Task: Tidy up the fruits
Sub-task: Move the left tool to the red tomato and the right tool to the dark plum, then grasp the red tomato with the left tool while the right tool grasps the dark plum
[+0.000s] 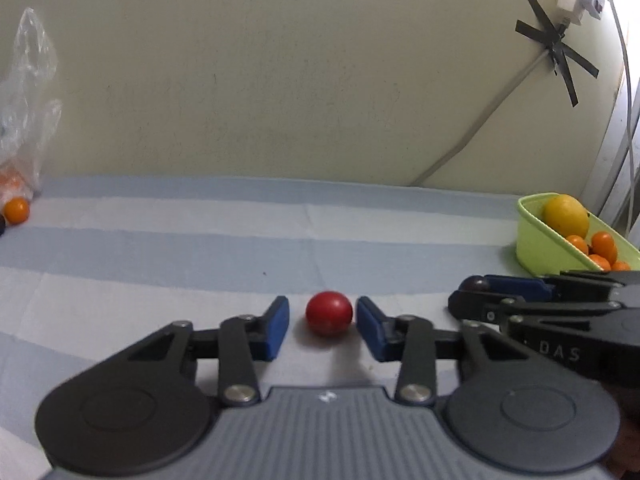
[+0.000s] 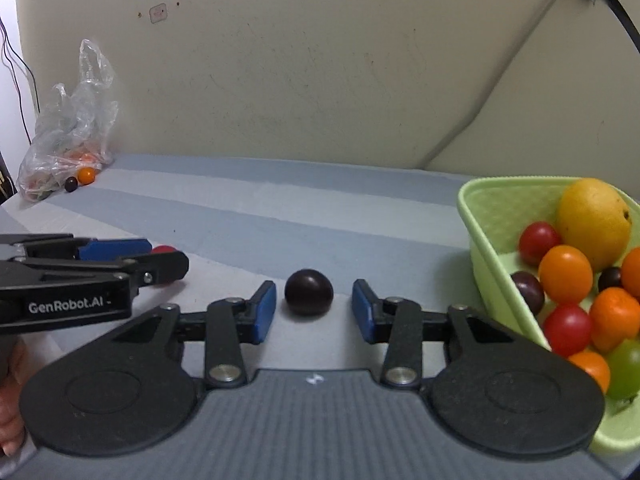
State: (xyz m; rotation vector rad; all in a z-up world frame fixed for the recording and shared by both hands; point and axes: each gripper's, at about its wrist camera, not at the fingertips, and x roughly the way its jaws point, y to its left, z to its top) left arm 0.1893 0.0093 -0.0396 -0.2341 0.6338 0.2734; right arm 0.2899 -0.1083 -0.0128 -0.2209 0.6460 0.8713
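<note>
A small red round fruit (image 1: 329, 312) lies on the striped cloth between the blue pads of my left gripper (image 1: 322, 326), which is open around it with gaps on both sides. A dark purple round fruit (image 2: 308, 292) lies between the pads of my right gripper (image 2: 313, 306), also open with gaps. A light green basket (image 2: 486, 216) at the right holds a yellow fruit (image 2: 595, 222) and several small red, orange, dark and green fruits. In the left wrist view the right gripper (image 1: 472, 296) shows side-on around the dark fruit (image 1: 475, 282).
A clear plastic bag (image 2: 72, 132) with small fruits stands at the far left by the wall. An orange fruit (image 2: 86, 175) and a dark one (image 2: 71, 184) lie loose beside it. The cream wall (image 2: 320, 80) backs the table. A cable (image 1: 480, 120) runs down it.
</note>
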